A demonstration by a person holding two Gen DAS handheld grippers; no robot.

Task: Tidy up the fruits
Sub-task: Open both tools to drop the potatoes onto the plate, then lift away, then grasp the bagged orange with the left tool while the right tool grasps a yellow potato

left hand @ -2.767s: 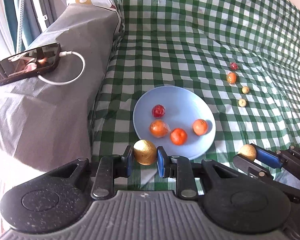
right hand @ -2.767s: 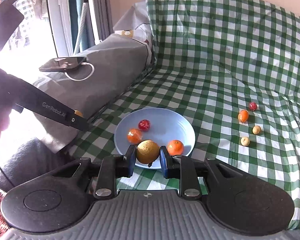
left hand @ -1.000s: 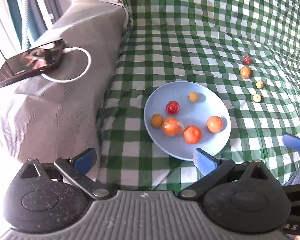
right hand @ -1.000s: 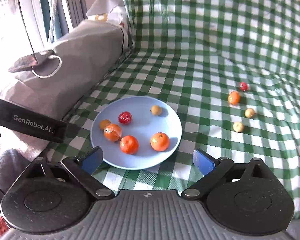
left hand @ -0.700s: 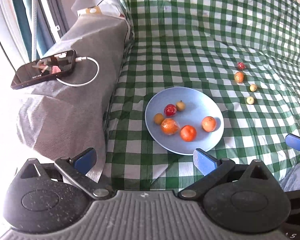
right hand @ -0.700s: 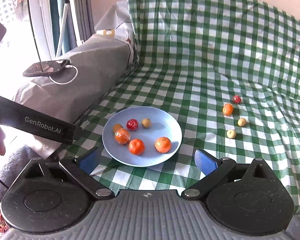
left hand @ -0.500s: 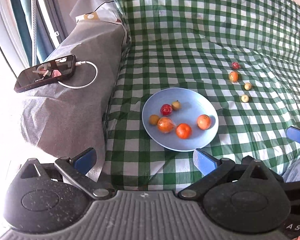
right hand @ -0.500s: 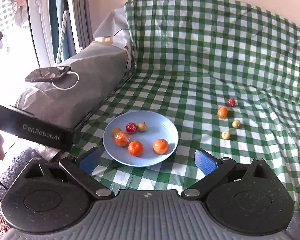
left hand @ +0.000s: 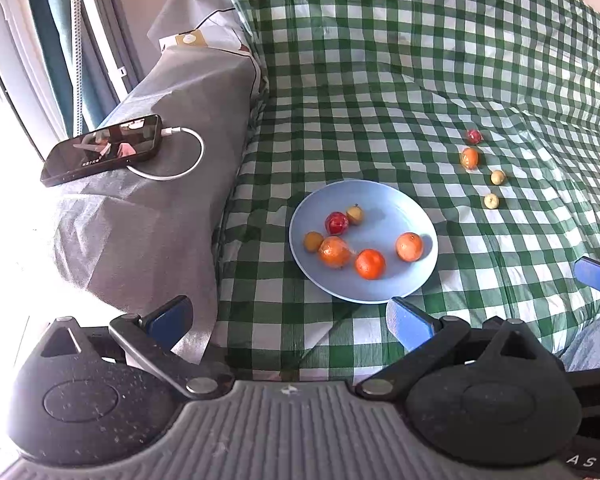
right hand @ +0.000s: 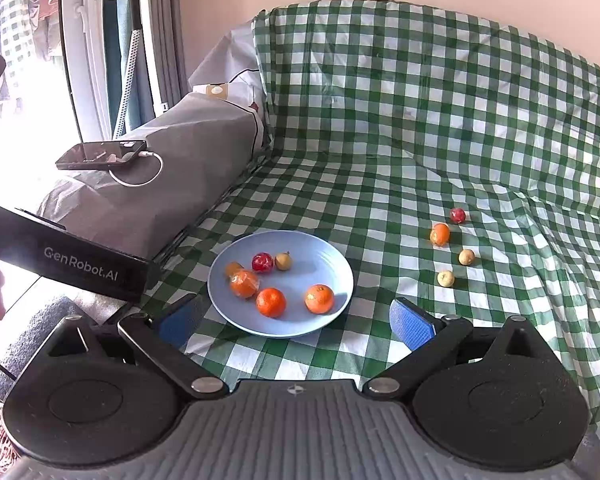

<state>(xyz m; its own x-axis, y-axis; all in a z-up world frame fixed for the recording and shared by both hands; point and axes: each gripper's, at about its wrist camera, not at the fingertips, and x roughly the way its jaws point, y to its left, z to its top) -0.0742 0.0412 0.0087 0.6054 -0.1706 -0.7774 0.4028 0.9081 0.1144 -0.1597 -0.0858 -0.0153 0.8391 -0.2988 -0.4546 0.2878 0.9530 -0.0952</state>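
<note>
A: So, where does the fruit sit?

B: Six pieces lie on the blue plate (right hand: 332, 264), which rests on the green checked cloth (right hand: 420, 140) near its front edge, closer to the left side where the grey cover (right hand: 188, 160) rises. There is a red fruit (right hand: 262, 262) touching a small tan one (right hand: 283, 261), a wrapped orange (right hand: 243, 283) with a small orange-brown fruit (right hand: 233, 268) just behind it, and two mandarins (right hand: 271, 302) toward the plate's front rim.

A: And the rest?

B: Four more lie in a short slanting row on the cloth, well to the right of the plate: a red one (right hand: 457, 215) farthest back, then an orange one (right hand: 439, 234), then two pale ones (right hand: 466, 257), each a little apart from the next.

A: The tools?

B: The left hand-held gripper (left hand: 288, 316) hangs above the front edge with its blue pads spread wide, nothing between them. The right hand-held gripper (right hand: 296, 320) is just as wide apart and carries nothing, its pads either side of the plate's near rim.

A: Anything on that grey cover?

B: A phone (left hand: 102, 149) with a white cable (left hand: 180, 160) plugged in.
</note>
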